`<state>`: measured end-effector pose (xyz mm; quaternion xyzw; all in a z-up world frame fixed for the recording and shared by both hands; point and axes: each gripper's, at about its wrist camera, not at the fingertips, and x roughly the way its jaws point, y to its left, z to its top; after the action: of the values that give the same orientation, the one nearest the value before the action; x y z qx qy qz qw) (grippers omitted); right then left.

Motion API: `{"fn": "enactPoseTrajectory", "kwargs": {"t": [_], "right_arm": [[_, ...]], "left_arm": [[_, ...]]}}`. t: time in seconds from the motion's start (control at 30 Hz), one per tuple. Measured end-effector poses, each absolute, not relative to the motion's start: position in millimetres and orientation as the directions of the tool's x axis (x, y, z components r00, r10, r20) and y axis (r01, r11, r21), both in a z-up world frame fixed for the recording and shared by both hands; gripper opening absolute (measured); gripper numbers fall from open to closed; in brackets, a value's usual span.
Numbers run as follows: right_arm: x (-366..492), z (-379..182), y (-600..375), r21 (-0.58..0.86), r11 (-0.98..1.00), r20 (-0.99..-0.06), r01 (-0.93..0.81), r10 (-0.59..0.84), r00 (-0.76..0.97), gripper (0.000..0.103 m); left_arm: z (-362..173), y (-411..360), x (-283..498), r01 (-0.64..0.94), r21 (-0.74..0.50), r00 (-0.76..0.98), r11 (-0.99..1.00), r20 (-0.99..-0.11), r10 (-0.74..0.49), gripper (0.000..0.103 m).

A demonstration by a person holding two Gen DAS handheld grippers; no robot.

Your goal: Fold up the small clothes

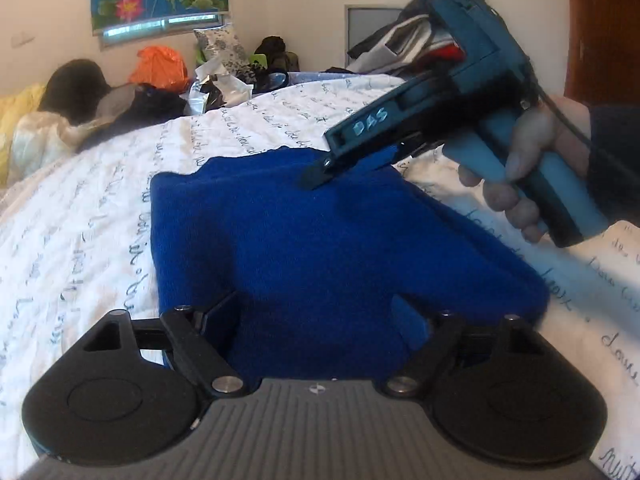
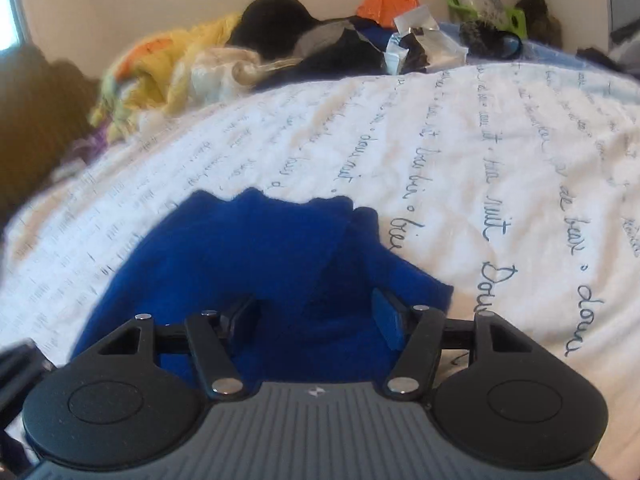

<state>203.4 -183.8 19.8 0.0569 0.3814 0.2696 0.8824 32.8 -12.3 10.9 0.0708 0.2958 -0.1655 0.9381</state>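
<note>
A folded blue knit garment (image 1: 304,240) lies on the script-printed white quilt (image 1: 100,208), both the left tongs (image 1: 320,320) and right tongs (image 2: 316,320) standing apart over it, gripping nothing.

Both wrist cameras are looking forward and downward, close over the bed (image 1: 100,200), sharing the blue garment (image 1: 304,240) and far-edge clutter (image 2: 280,52).

The garment (image 1: 304,240) lies on the bedspread (image 1: 100,216) under both grippers; clutter (image 2: 280,48) sits beyond.
</note>
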Motion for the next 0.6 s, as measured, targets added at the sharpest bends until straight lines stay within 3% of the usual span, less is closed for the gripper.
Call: {"fn": "enactPoseTrajectory", "kwargs": {"t": [0.13, 0.27, 0.4, 0.47, 0.6], "right_arm": [[210, 45, -163, 0.250, 0.899, -0.731, -0.359, 0.418, 0.539, 0.065], [193, 75, -117, 0.259, 0.818, -0.640, -0.514, 0.544, 0.543, 0.067], [222, 36, -69, 0.180, 0.834, -0.780, -0.522, 0.444, 0.440, 0.068], [223, 21, -70, 0.141, 0.813, -0.711, -0.565, 0.480, 0.513, 0.073], [229, 30, -74, 0.186, 0.827, -0.727, -0.531, 0.479, 0.491, 0.073]], "left_arm": [[10, -12, 32, 0.361, 0.009, 0.763, 0.933, -0.578, -0.289, 0.090], [10, -15, 31, 0.358, 0.015, 0.763, 0.933, -0.581, -0.284, 0.091], [10, -18, 32, 0.350, 0.017, 0.766, 0.936, -0.581, -0.276, 0.091], [11, -18, 34, 0.340, 0.012, 0.767, 0.940, -0.583, -0.270, 0.091], [12, -16, 31, 0.342, 0.003, 0.764, 0.940, -0.583, -0.277, 0.091]]}}
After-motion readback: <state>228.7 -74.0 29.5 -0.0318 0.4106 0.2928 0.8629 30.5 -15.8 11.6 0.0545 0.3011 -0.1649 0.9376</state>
